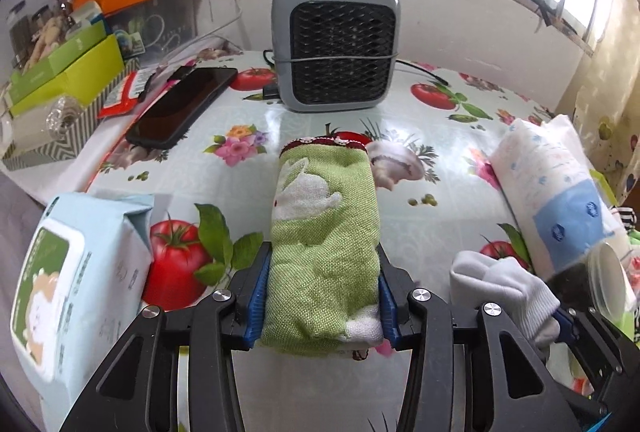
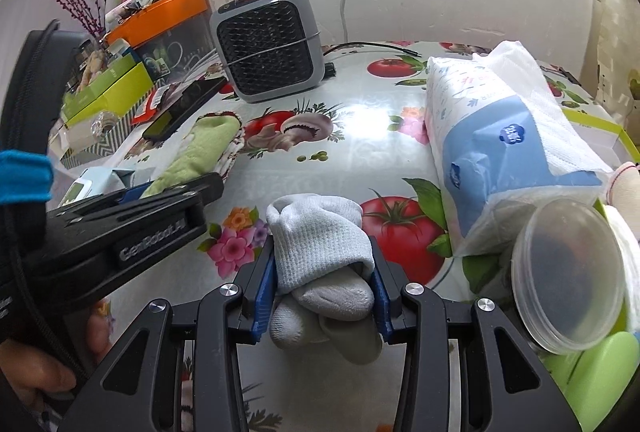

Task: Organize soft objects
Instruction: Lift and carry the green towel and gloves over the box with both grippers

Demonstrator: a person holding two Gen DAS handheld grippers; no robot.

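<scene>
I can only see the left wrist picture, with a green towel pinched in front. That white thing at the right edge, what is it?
Observer: A pair of white socks, balled together and pinched by the right gripper.
Visitor: Is anything behind that big tissue pack?
Observer: Near the tissue pack there is a clear round lid, resting over something lime green at the corner.
Visitor: Who holds the tool with the towel?
Observer: A bare hand grips the left gripper's handle; the left gripper itself is shut on the towel.
</scene>
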